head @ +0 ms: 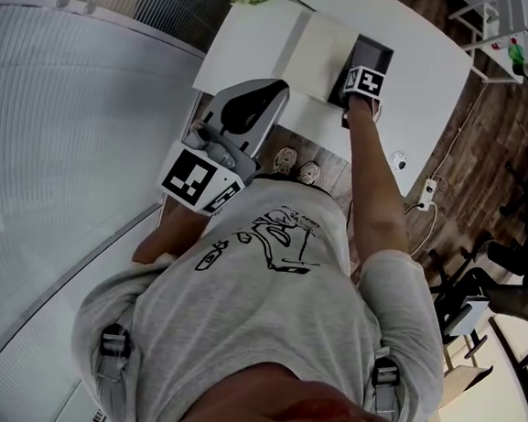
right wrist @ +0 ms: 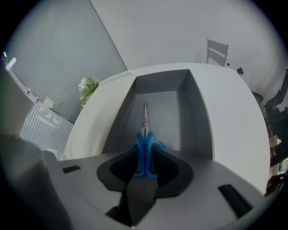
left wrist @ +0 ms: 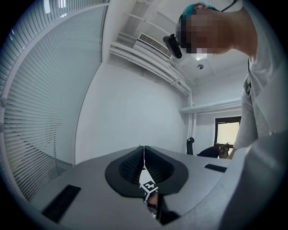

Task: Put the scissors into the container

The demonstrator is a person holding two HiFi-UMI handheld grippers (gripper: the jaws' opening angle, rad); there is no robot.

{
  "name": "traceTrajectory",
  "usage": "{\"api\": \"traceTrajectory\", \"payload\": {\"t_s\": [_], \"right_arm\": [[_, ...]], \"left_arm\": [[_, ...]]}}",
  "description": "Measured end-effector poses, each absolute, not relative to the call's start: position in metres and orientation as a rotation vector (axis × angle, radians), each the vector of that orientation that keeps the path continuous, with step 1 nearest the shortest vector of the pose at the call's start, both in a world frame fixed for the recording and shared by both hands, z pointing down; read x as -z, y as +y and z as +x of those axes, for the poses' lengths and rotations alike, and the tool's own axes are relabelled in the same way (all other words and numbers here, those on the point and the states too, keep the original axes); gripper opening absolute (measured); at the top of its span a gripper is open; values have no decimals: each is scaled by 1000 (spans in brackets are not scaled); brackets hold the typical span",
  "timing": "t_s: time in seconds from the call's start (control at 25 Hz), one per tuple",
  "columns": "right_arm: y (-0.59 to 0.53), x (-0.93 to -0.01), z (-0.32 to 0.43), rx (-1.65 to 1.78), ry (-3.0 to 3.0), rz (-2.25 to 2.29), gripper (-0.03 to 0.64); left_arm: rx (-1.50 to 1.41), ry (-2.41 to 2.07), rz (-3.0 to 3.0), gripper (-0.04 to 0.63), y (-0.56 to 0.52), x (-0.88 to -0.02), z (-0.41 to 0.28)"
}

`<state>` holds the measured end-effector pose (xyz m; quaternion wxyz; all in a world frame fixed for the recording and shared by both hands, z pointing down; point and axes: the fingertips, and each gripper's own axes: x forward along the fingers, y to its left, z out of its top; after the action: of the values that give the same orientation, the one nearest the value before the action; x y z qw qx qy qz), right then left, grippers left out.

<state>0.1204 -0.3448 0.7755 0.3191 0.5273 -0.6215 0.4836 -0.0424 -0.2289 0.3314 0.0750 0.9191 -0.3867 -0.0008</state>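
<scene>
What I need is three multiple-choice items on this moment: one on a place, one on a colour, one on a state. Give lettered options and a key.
1. The scissors are:
A) flat on the table
B) between the jaws of the right gripper, over the container
C) on the floor

2. The scissors' handles are:
A) red
B) black
C) blue

3. The jaws of the left gripper are:
A) together, with nothing between them
B) wide apart
C) closed on the scissors

Key:
1 B: the right gripper view shows the handles between its pads, with the blades aimed into the grey container.
2 C: both handle loops show blue in that view.
3 A: the left gripper view shows the two pads meeting, with only the wall beyond them.
</scene>
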Motion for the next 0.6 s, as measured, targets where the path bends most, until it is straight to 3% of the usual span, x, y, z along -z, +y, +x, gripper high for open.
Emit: {"api": "traceTrajectory", "payload": {"t_s": [0.6], "right_arm": [[-332,-719,123,-1202,-1832,1455,112]], "left_arm": [[59,-1138,2779,21,-222,-320,-37]]}}
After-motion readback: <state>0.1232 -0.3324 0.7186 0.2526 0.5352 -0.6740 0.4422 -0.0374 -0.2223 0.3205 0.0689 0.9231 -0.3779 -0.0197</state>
